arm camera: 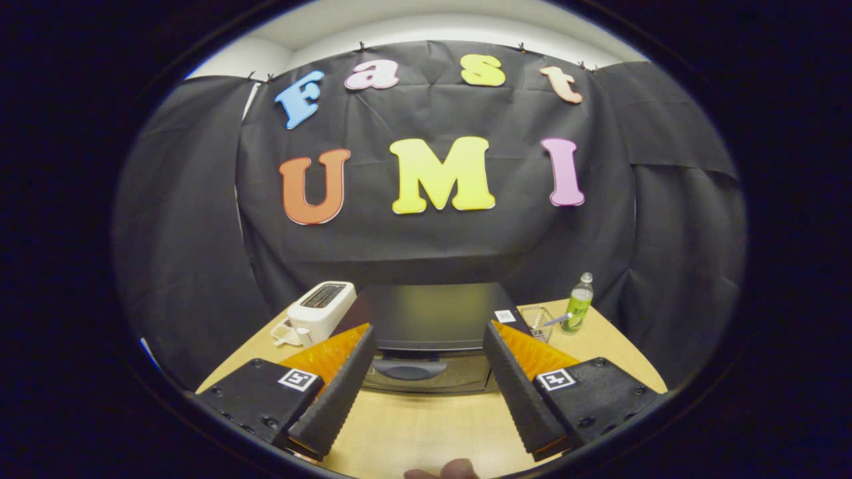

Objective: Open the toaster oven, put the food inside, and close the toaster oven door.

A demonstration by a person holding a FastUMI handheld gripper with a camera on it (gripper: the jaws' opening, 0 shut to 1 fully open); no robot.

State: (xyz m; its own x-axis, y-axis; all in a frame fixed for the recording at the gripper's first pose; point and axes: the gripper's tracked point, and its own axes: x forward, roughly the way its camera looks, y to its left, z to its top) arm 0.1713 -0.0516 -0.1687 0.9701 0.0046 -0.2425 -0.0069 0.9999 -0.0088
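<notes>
A dark toaster oven [432,319] stands on the wooden table [426,426] just ahead of my fingers, seen from above and in front. Its door is shut, with a grey handle [407,368] along the top of the glass front. My gripper [429,349] is open, its two fingers spread wide with nothing between them; the oven's front shows in the gap. The left fingertip [363,339] and right fingertip [496,336] sit level with the oven's top front edge. A brownish rounded thing [442,470] peeks in at the table's near edge; I cannot tell what it is.
A white pop-up toaster [323,309] stands left of the oven, with a white cord piled beside it. To the right of the oven are a clear container [538,321] holding a utensil and a green bottle [578,305]. Black cloth walls close in behind the table.
</notes>
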